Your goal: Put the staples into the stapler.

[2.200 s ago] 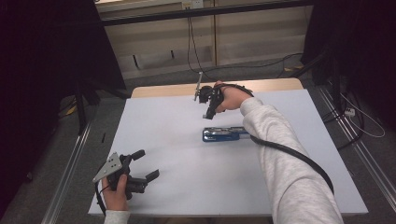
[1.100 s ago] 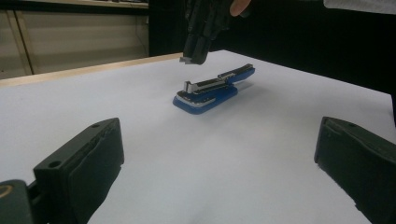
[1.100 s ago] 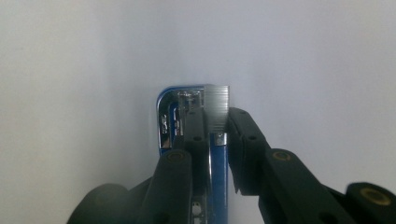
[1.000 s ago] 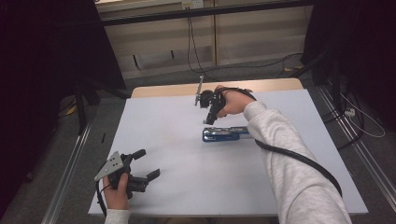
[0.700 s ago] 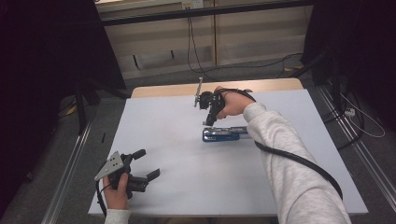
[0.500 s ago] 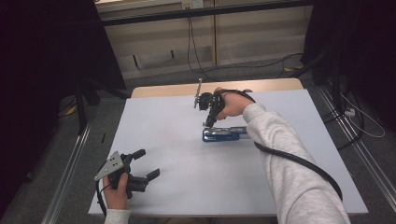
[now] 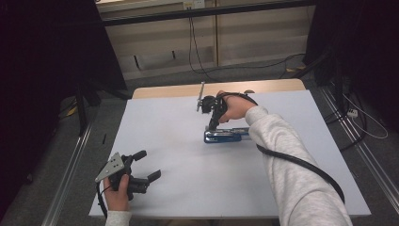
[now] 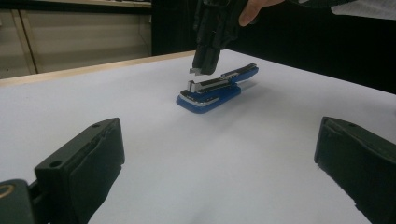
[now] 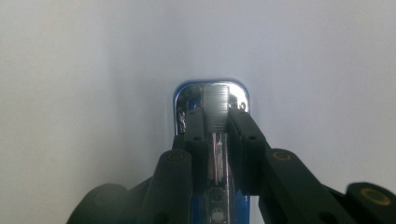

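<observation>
Black pads on your left gripper (image 7: 141, 170) stand wide apart with nothing between them, parked at the near left edge of the table (image 7: 169, 136), probably to stay clear. Farther out, right of centre, the blue stapler (image 7: 226, 136) lies flat on the white top. Your right gripper (image 7: 210, 126) points down over its left end, jaws narrowed to either side of the metal staple channel (image 9: 217, 112); whether the pads actually press on it I cannot tell. No brand or writing is legible.
</observation>
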A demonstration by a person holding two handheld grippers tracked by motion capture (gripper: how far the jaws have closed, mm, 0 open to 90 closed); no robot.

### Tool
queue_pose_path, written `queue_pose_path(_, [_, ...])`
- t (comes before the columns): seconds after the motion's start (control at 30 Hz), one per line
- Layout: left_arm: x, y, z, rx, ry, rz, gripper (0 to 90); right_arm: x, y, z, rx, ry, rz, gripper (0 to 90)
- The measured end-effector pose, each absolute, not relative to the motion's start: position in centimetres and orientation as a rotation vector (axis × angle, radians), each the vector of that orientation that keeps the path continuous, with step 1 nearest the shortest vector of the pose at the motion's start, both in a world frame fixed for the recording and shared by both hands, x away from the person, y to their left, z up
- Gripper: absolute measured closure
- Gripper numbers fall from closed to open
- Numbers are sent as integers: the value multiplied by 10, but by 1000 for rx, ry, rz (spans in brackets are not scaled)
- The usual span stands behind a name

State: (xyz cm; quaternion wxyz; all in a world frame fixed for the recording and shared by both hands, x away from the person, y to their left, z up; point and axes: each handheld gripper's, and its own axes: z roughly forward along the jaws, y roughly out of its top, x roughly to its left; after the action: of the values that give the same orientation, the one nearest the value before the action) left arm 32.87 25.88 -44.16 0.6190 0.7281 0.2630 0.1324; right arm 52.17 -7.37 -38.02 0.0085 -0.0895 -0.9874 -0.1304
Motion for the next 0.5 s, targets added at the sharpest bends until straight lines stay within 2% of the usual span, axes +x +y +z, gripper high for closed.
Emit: queue_pose_path(0.5, [329, 258, -442, 1675, 599, 306, 16, 522, -73, -385, -266, -3089, -386, 785])
